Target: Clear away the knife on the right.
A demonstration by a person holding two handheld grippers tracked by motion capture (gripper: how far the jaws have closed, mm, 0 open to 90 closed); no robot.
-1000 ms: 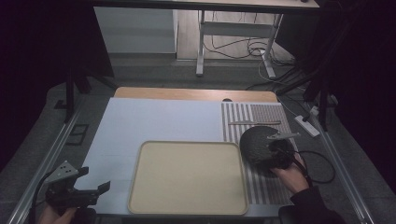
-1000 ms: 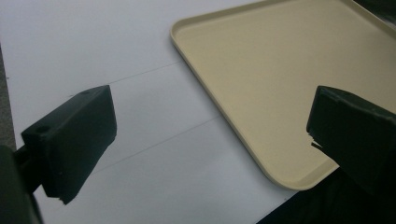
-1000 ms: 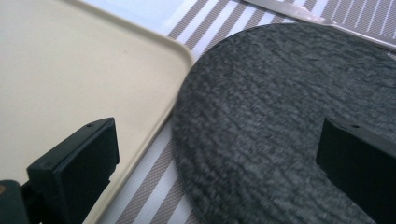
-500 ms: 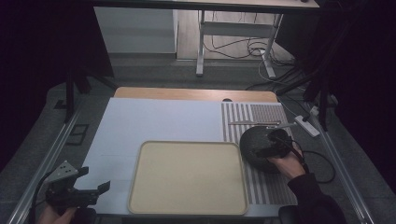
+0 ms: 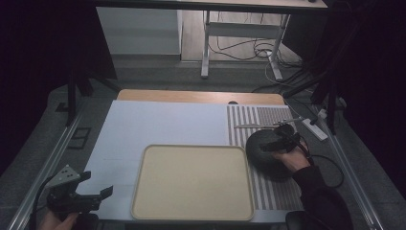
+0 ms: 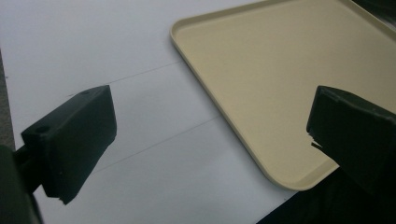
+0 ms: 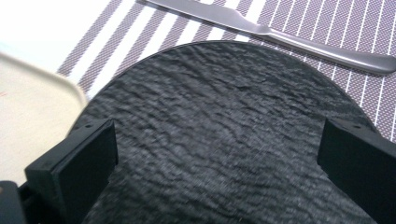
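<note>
Right gripper (image 5: 283,139), jaws spread, being advanced over slate plate (image 7: 224,140) at striped mat's (image 5: 268,120) left edge beside tray (image 5: 191,182); grasp likely being prepared. Left gripper (image 5: 93,196), spread, being held idle at table's near-left corner.

Over the last second the right tongs (image 5: 282,139) have moved up from the near edge of the black plate (image 5: 262,149) to hang over its far right part, closer to the knife (image 5: 261,125). The right hand (image 5: 290,159) has followed and now lies over the plate's right rim. The jaws have stayed wide apart.
</note>
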